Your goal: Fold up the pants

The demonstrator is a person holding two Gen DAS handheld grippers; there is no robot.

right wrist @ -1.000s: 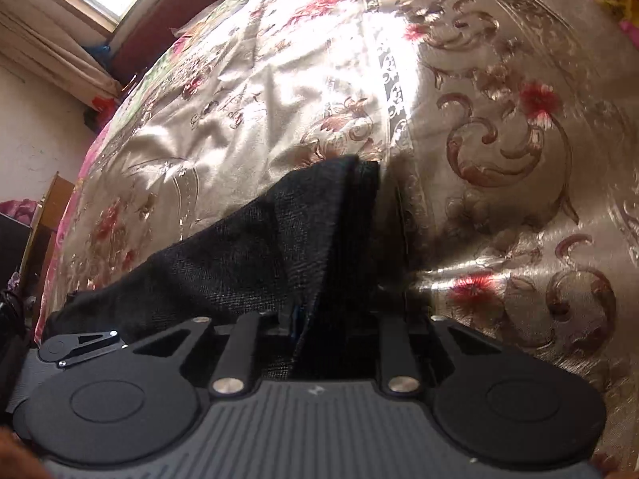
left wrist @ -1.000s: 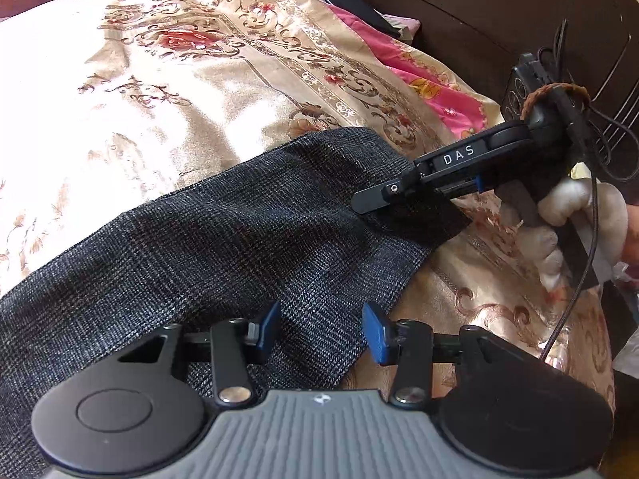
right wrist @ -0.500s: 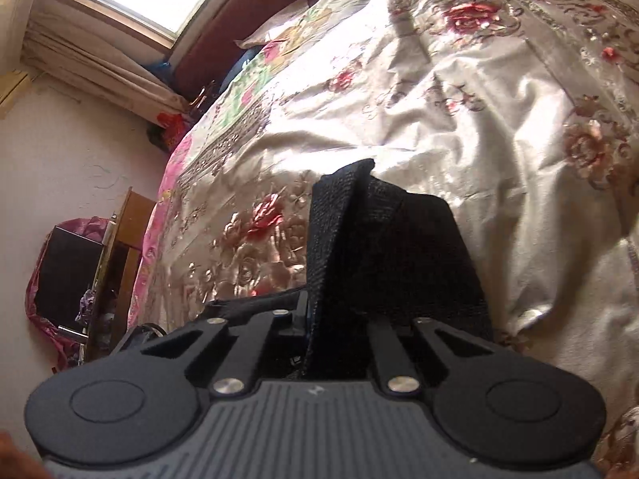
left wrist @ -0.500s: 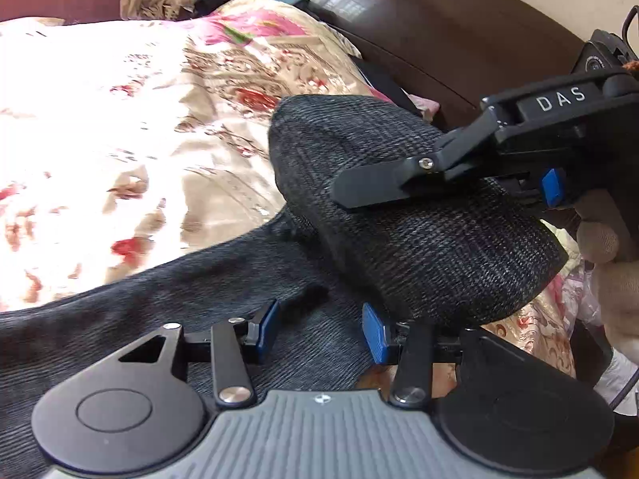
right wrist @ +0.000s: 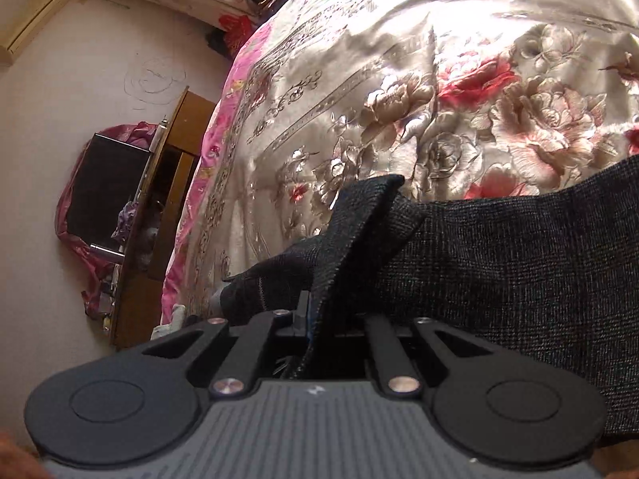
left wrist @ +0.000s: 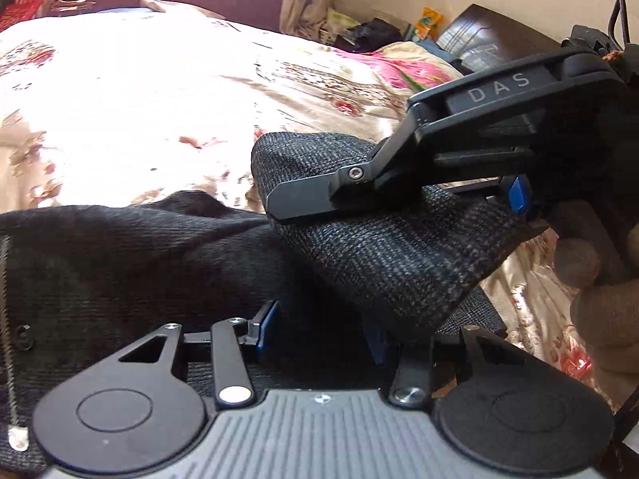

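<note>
Dark grey woven pants (left wrist: 120, 271) lie across a floral bedspread (left wrist: 139, 99); their waist end with a button (left wrist: 22, 335) is at the left. My right gripper (left wrist: 515, 203) is shut on the leg end (left wrist: 379, 263), held lifted and doubled back over the rest of the pants. In the right wrist view the hem (right wrist: 359, 215) stands up from between the closed jaws of the right gripper (right wrist: 315, 319). My left gripper (left wrist: 321, 335) is open just above the pants, under the hanging leg end, which covers part of its right pad. Nothing is pinched there.
The bedspread (right wrist: 439, 99) spreads wide beyond the pants. A dark headboard (left wrist: 479, 36) and piled items sit at the far right. A person's hand (left wrist: 599, 299) holds the right gripper. A wooden nightstand (right wrist: 159, 199) stands beside the bed's edge.
The right gripper picked the leg end off the bed and carried it over the pants toward the waist. The left gripper travelled the same way, still open.
</note>
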